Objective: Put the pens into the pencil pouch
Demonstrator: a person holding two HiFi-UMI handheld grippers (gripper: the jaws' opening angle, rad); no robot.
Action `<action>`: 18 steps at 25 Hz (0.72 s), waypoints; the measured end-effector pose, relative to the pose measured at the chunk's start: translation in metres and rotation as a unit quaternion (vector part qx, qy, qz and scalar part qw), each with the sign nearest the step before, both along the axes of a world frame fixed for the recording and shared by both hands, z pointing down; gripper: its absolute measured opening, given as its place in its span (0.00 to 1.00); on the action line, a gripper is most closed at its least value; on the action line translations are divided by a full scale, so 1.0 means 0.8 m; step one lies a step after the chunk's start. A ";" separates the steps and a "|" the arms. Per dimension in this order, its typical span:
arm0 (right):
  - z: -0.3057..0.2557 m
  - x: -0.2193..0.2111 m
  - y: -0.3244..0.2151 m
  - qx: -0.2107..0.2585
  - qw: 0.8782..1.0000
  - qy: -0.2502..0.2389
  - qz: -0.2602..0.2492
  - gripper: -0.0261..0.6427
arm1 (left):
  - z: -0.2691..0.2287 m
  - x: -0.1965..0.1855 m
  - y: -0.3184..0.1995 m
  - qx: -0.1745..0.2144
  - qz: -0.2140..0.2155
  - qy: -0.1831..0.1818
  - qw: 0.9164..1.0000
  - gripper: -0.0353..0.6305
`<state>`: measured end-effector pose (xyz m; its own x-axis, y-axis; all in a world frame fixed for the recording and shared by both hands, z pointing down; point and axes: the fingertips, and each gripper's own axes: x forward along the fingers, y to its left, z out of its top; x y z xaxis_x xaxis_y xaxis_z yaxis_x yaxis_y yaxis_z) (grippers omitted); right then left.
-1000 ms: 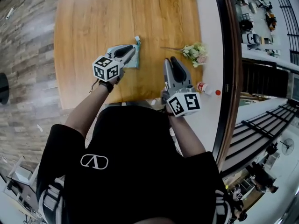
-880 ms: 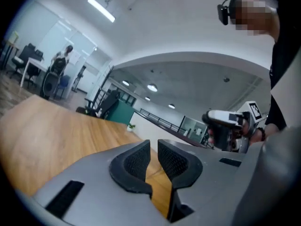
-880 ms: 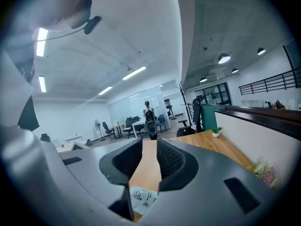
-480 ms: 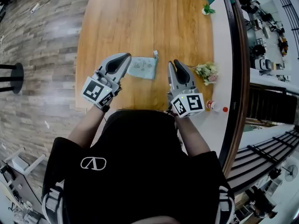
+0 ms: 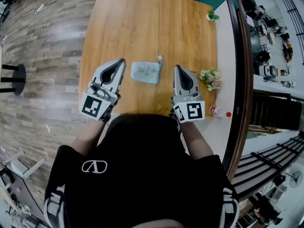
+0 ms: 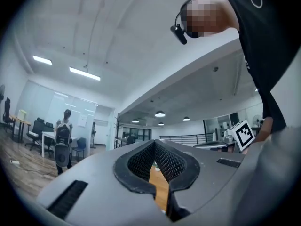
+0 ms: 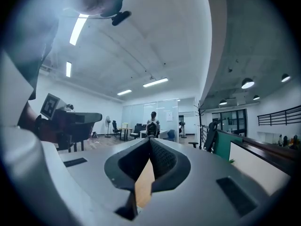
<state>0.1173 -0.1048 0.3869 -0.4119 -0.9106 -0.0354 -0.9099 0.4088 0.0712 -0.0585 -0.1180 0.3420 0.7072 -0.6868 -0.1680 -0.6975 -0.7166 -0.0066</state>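
**Both grippers shut and empty, pouch between them**

The light-blue soft fabric pencil pouch (image 5: 146, 73) lies flat on the round wooden table (image 5: 142, 23). No pens show on the bare wood around it. The left gripper (image 5: 120, 61) hangs just left of the pouch and the right gripper (image 5: 177, 68) just right of it, both apart from it and raised off the table. In each gripper view the jaw tips meet, and only a strip of wood shows through the hollow behind them. Neither gripper has hold of anything. A bunch of pale flowers (image 5: 209, 77) lies further right of the pouch, beyond the right gripper. A small bottle with a red cap (image 5: 217, 111) stands nearer us on that same side.

We judge the pouch to be light and limp. It is likely to sag and fold when lifted, and to slide on the smooth wood if pushed from one side only. We would pinch it at an edge, not the middle, one gripper pinning a short end while the other works the mouth. A small tab (image 5: 160, 58) sticks out at the pouch's far right corner. It is probably the zip pull, though it is too small here to be sure. If so, it is the place to take hold, with a narrow, firm nip. The fabric itself should stand squeezing without harm.
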 end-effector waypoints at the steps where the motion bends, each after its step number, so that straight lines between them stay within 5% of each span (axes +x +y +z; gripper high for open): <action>1: -0.004 0.001 0.000 0.005 1.000 -0.002 0.003 0.04 | -0.005 0.000 0.001 0.009 -0.005 -0.003 1.000 0.06; 4: -0.012 0.004 -0.001 0.017 1.000 0.007 0.016 0.04 | -0.011 0.005 0.003 0.028 -0.007 -0.016 0.999 0.06; 18: -0.006 0.014 0.002 0.018 0.999 0.029 0.039 0.04 | 0.006 0.016 -0.011 0.001 0.015 -0.003 1.000 0.06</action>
